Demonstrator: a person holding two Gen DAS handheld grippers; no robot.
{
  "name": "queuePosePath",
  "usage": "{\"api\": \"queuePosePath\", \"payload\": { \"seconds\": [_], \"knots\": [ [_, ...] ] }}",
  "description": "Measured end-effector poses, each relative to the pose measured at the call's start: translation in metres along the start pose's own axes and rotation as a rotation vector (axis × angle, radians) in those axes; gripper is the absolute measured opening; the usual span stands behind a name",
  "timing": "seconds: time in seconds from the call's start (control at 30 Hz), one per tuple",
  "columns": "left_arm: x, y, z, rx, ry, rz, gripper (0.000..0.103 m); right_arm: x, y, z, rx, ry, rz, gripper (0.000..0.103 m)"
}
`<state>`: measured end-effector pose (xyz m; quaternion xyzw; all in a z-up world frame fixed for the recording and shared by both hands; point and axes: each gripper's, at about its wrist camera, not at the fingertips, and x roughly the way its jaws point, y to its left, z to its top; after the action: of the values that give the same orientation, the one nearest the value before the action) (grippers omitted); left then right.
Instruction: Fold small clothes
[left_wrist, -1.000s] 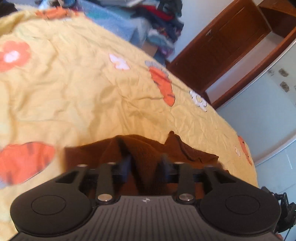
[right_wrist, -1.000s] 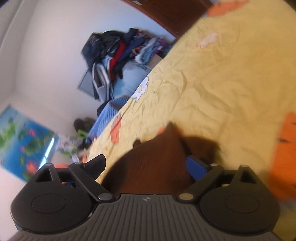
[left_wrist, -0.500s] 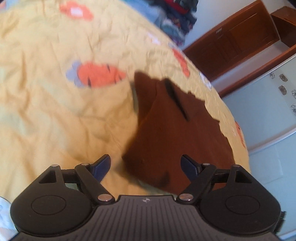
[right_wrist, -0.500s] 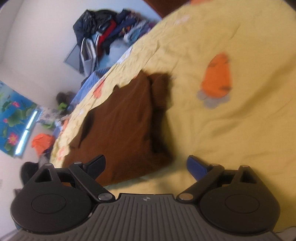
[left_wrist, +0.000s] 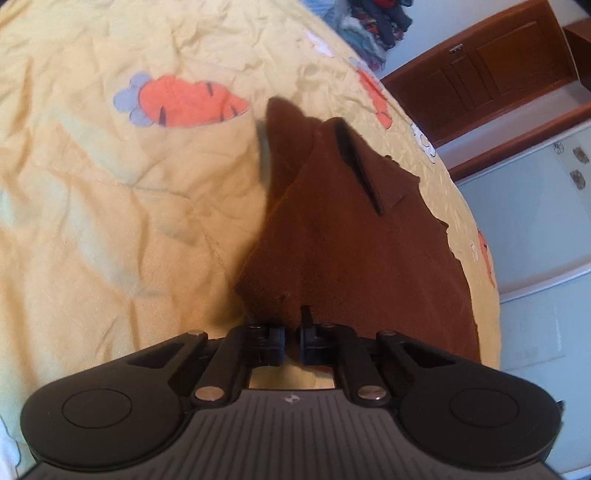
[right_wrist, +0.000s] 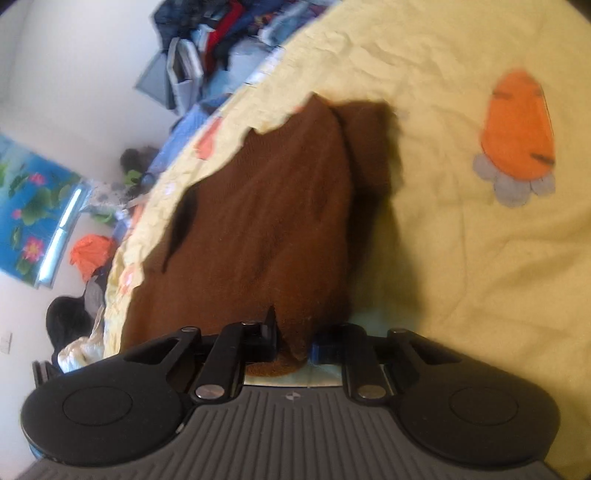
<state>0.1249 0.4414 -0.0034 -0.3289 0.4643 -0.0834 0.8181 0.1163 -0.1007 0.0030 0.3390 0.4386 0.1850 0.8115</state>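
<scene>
The left gripper (left_wrist: 291, 341) and right gripper (right_wrist: 293, 341) each pinch a near corner of the garment (left_wrist: 354, 236). It looks soft, light and limp, best held by hems.

bedroom | carrot-print bedspread (left_wrist: 110, 221) | clothes pile (right_wrist: 221, 40) | wooden wardrobe (left_wrist: 491, 70)

I am holding my left gripper (left_wrist: 291, 341) low and angled forward, its two fingers drawn in until only a narrow gap is showing between the pads, and they are pinching the near edge of the brown garment (left_wrist: 354, 236). I am keeping my right gripper (right_wrist: 293, 341) at a similar low, forward tilt, its fingers pulled in around a bunched fold of the same garment's near hem, with the cloth filling the space between them.
</scene>
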Motion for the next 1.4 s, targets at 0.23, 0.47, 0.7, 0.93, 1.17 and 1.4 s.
{"api": "queuePosePath", "payload": {
  "seconds": [0.23, 0.47, 0.7, 0.93, 1.17, 1.4],
  "knots": [
    [-0.061, -0.025, -0.048, 0.206, -0.028, -0.071, 0.004, -0.068, -0.007, -0.029, -0.042, -0.029, 0.044, 0.019],
    [-0.074, 0.01, -0.106, 0.33, 0.041, 0.004, 0.007, -0.093, -0.035, -0.064, 0.003, -0.025, -0.048, 0.05],
    [-0.128, -0.038, -0.052, 0.582, -0.411, 0.254, 0.022, -0.109, 0.003, -0.008, -0.173, -0.227, -0.139, 0.066],
    [0.009, -0.124, -0.054, 1.096, -0.284, 0.271, 0.083, -0.019, 0.024, 0.06, -0.232, -0.149, -0.194, 0.066],
    [0.075, -0.137, -0.053, 1.221, -0.176, 0.33, 0.062, 0.035, 0.039, 0.079, -0.342, -0.087, -0.281, 0.064],
    [0.067, -0.124, -0.021, 1.003, -0.2, 0.281, 0.007, 0.04, 0.039, 0.079, -0.388, -0.104, -0.245, 0.017]
  ]
}}
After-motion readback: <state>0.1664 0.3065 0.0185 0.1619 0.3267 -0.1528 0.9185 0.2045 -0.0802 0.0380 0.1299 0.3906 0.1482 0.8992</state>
